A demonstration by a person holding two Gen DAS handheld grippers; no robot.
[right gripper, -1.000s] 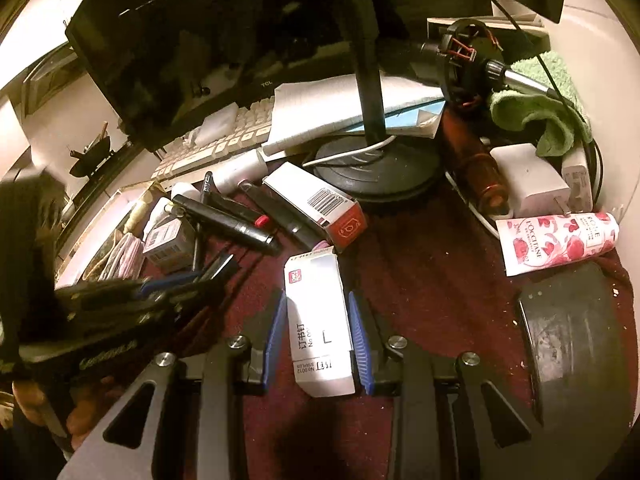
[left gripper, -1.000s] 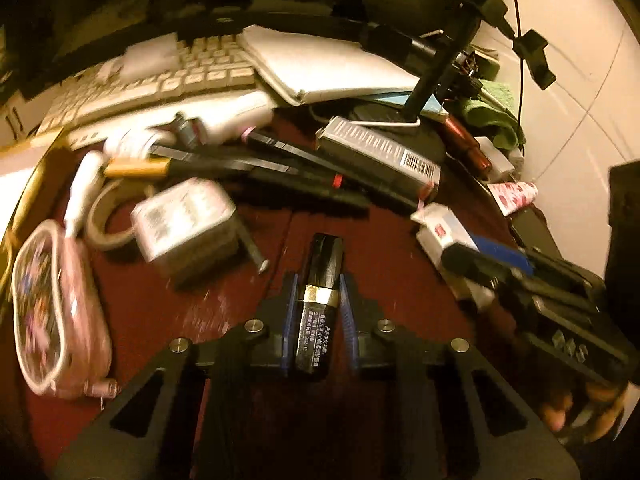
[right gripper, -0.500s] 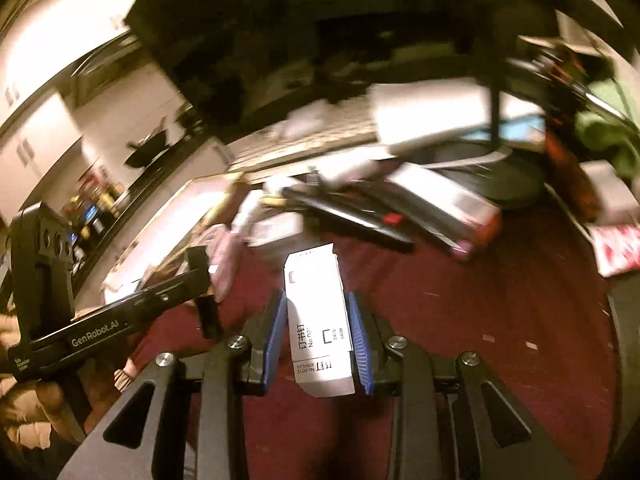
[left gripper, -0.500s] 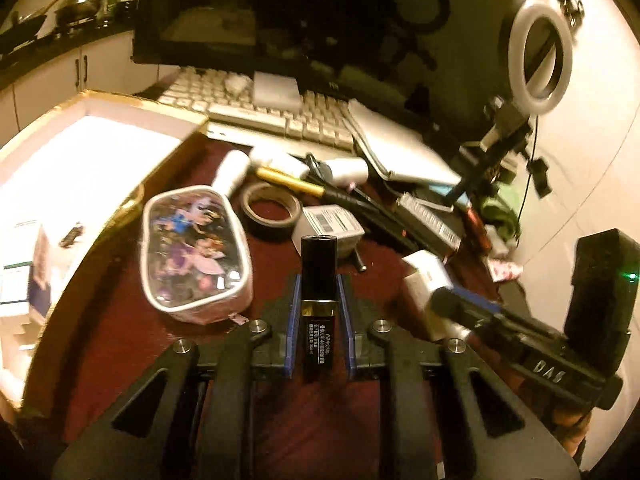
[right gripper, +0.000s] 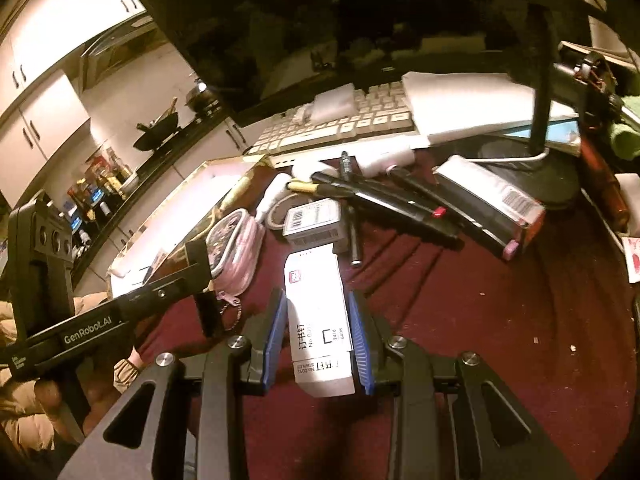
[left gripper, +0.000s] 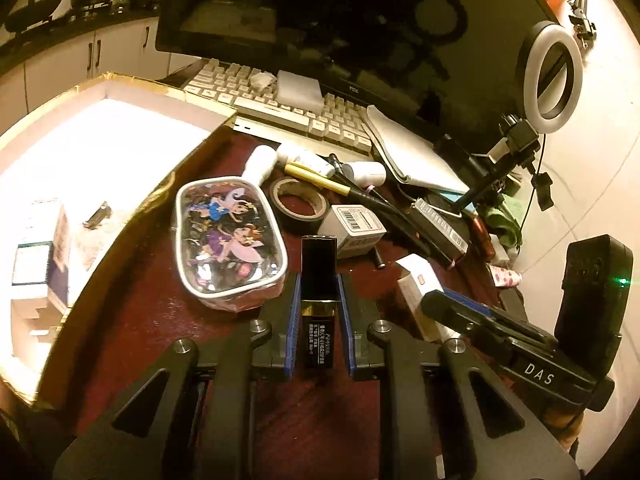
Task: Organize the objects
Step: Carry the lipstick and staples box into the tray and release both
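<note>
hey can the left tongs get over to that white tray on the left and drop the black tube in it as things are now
Probably yes. The left tongs are shut on the black tube, and the white tray lies open just to their left. Only the cartoon pouch sits beside the path, low on the table.

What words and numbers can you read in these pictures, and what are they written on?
"DAS": on the right gripper, seen from the left camera.
"GenRobot.AI": on the left gripper, seen from the right camera.
"TCL": on the monitor edge.
"订书钉", "24/6", "No.0012": on the white staple box held by the right gripper.
Too small to read: the print on the black lipstick tube in the left gripper, and the barcode labels on the small box and long box.
</note>
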